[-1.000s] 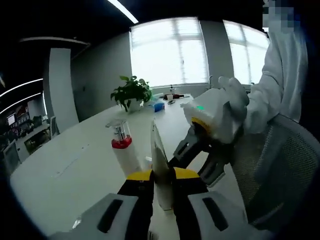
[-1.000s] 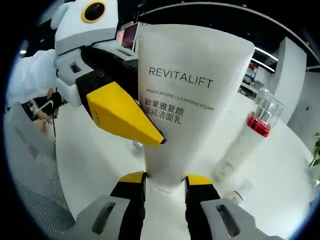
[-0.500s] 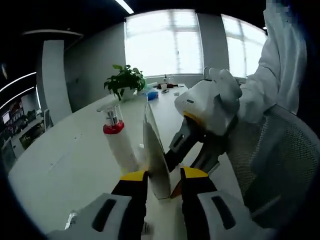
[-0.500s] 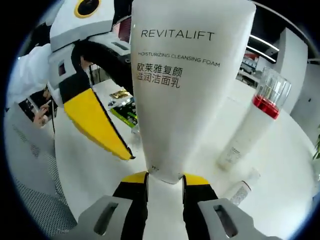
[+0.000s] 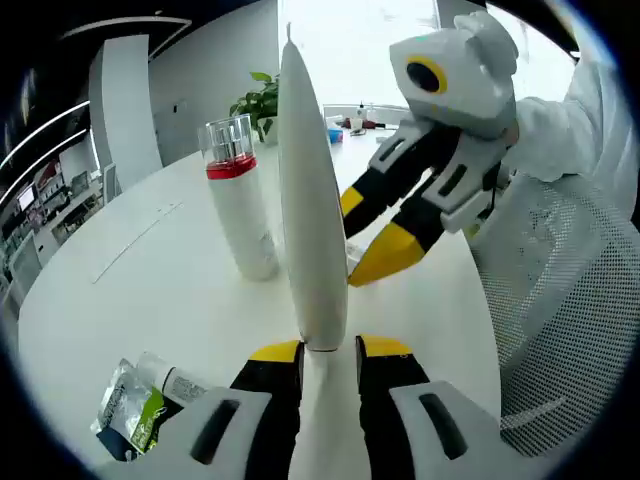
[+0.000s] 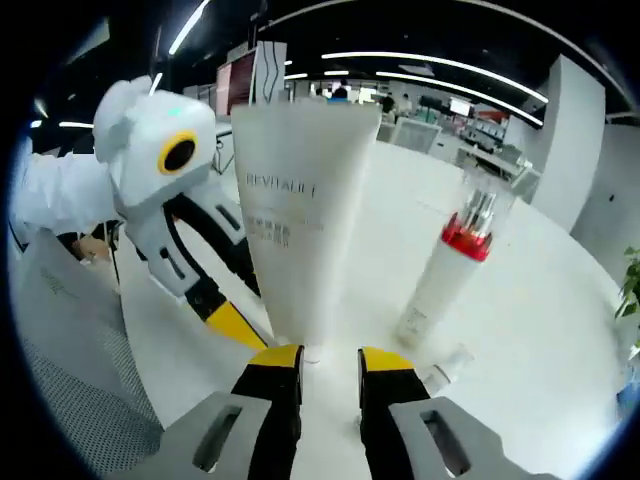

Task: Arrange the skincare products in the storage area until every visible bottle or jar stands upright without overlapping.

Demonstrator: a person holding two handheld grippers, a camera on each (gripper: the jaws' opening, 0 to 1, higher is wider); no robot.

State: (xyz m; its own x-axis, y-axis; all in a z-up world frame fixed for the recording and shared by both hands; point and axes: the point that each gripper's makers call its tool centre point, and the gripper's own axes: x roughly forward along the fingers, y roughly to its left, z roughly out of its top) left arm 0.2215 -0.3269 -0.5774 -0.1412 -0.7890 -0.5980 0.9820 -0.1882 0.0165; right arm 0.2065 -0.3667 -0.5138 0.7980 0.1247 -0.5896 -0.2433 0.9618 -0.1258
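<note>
Yellow-tipped jaws of the left gripper (image 5: pixel 328 352) stand a little apart on either side of the foot of the white tube (image 5: pixel 312 190), right by its cap; whether they press it or have just let go I cannot tell from here. The right gripper (image 6: pixel 318 358) has its jaws slightly parted in front of the same tube (image 6: pixel 298 220), with a clear gap and nothing between them. The tube stands cap-down on the white tabletop (image 5: pixel 150 290), its flat crimped end up, and looks upright. Just beside it stands the pump bottle (image 5: pixel 240 195) with the red collar, near but apart. Towards the near edge of the tabletop lie a small tube (image 5: pixel 172 380) and a green sachet (image 5: pixel 128 415), both flat. To my eye the step is setting the tube down so it stays: ease both grippers straight back along their own line, with no sideways brush, since a tall tube on a narrow cap would tip easily, perhaps into the bottle. The small tube would then want standing up.
</note>
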